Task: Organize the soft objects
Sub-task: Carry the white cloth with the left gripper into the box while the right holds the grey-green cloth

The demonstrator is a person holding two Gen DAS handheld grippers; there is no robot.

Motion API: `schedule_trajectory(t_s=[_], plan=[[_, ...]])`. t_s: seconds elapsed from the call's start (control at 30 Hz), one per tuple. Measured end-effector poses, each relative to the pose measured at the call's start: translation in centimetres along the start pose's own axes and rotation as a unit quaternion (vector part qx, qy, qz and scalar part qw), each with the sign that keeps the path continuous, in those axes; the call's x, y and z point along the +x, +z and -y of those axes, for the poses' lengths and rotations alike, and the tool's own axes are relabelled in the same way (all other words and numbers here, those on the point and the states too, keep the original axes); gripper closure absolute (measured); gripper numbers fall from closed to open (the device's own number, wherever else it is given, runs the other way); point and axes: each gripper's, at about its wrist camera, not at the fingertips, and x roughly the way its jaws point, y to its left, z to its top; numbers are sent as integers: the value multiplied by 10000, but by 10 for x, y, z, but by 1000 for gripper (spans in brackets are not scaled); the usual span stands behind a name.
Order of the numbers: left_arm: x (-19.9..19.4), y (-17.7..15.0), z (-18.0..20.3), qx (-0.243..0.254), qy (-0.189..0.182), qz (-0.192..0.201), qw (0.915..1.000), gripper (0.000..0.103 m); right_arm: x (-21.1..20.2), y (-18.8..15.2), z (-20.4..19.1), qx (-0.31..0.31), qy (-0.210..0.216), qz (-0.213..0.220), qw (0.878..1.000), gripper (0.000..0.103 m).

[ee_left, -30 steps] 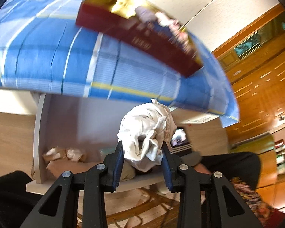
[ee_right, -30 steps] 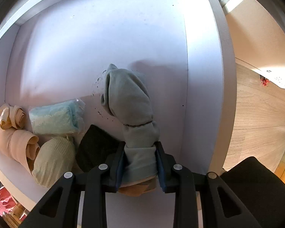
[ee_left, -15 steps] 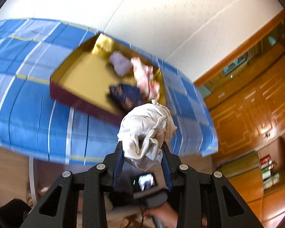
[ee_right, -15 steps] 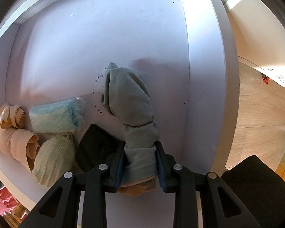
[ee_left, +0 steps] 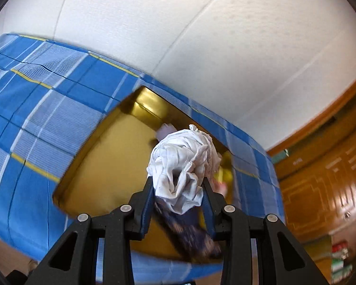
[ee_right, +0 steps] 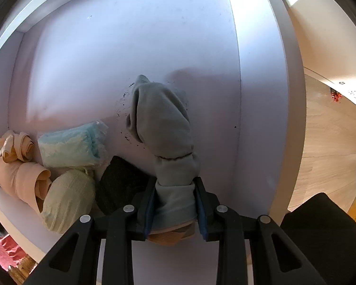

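My left gripper [ee_left: 176, 187] is shut on a crumpled white cloth [ee_left: 182, 163] and holds it above a gold-lined box [ee_left: 106, 166] on a blue checked bedspread [ee_left: 35, 99]. A dark patterned item [ee_left: 192, 235], a pale lilac one [ee_left: 165, 130] and a pink one lie in the box, partly hidden by the cloth. My right gripper [ee_right: 175, 197] is shut on a rolled grey-green sock [ee_right: 163, 128] inside a white shelf compartment [ee_right: 130, 47].
On the shelf to the left lie beige rolled stockings [ee_right: 19, 166], a bagged light-blue item [ee_right: 71, 144], a cream roll [ee_right: 68, 197] and a black item [ee_right: 121, 182]. The compartment's side wall [ee_right: 261, 95] stands on the right. Wooden cabinets [ee_left: 325, 178] are at the right.
My left gripper has swung up from the shelf to above the gold box on the bed, carrying the white cloth. My right gripper has barely moved.
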Motion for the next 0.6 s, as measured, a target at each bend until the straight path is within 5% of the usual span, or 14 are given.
schedule_trajectory(t_s=[0.2, 0.47, 0.6], plan=[[39, 19, -10, -142, 347, -126, 9992, 66, 0, 3, 9, 71, 144, -56, 9999, 73], [61, 54, -17, -300, 694, 430, 9962, 65, -1, 7, 18, 119, 246, -102, 9996, 73], [77, 64, -14, -28, 1130, 361, 9929, 51, -1, 10, 19, 120, 295, -139, 9994, 73]])
